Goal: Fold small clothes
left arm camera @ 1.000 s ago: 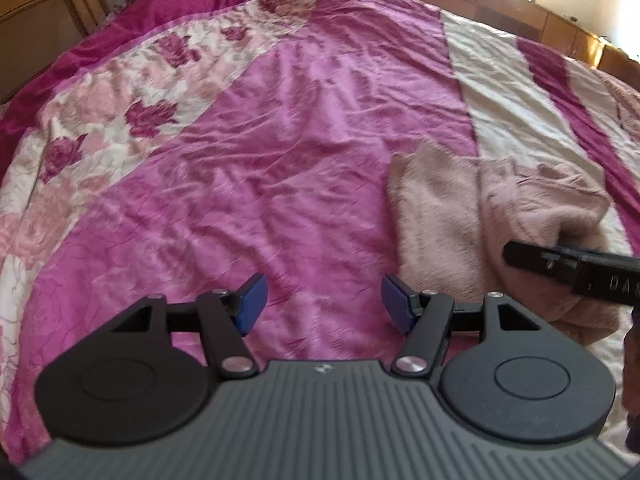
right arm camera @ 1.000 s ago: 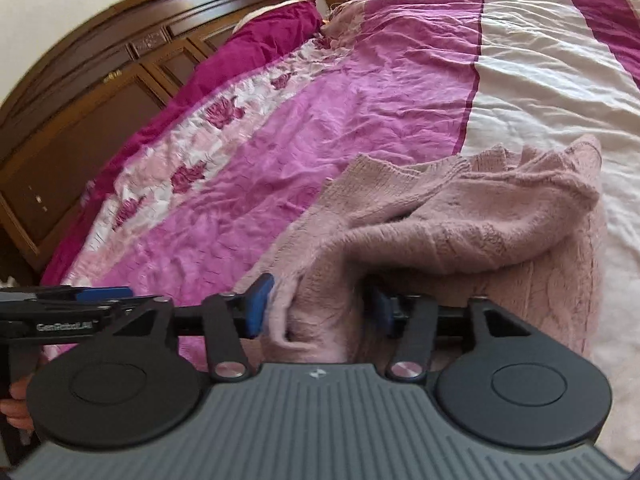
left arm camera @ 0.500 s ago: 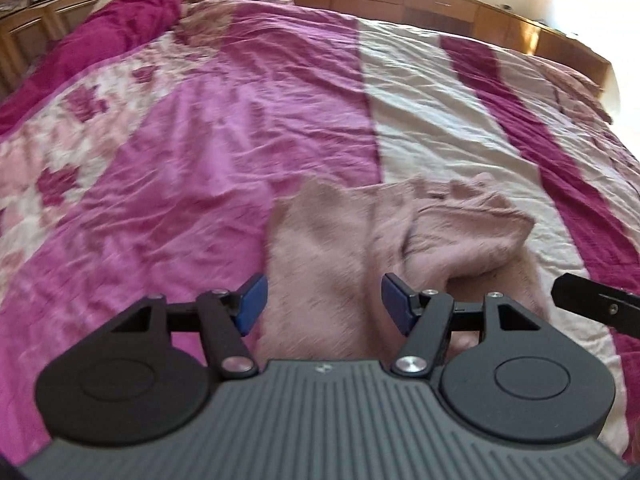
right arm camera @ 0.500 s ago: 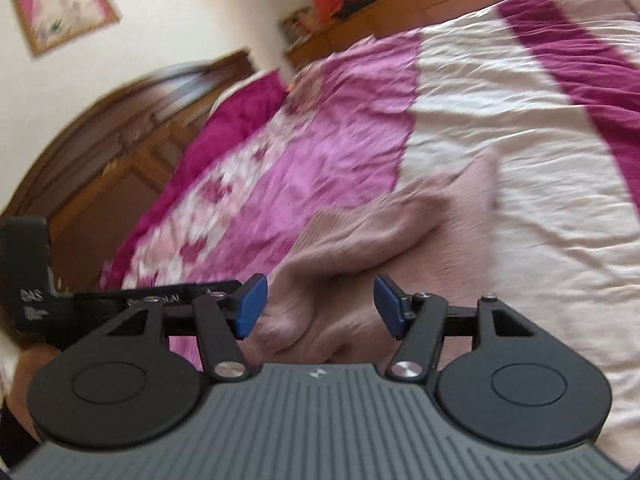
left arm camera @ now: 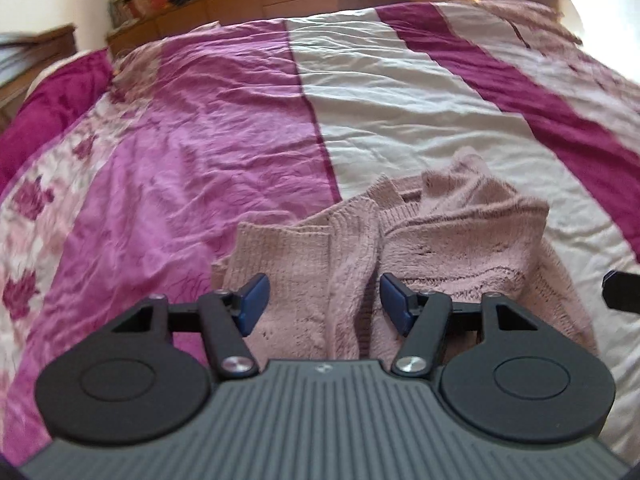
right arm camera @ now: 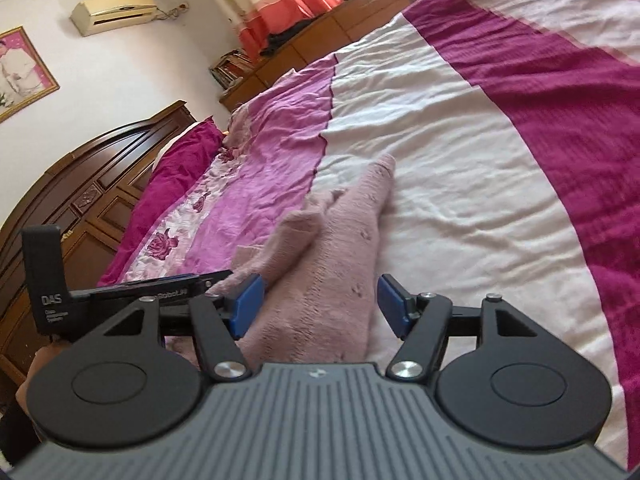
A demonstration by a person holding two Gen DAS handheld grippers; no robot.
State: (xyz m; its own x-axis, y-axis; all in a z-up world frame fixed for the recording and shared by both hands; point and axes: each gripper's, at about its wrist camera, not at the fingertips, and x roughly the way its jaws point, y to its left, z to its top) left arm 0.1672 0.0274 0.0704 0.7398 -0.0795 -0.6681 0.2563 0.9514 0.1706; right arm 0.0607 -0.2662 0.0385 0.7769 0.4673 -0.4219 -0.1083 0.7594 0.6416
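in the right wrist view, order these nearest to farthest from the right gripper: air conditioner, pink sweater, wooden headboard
1. pink sweater, on the bed between the open fingers of the right gripper
2. wooden headboard, far left
3. air conditioner, high on the far wall, upper left

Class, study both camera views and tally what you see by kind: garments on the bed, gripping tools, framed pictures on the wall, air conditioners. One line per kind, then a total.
Pink knitted garment: 1
Tools: 2, left tool, right tool
Framed picture: 1
Air conditioner: 1
Total: 5
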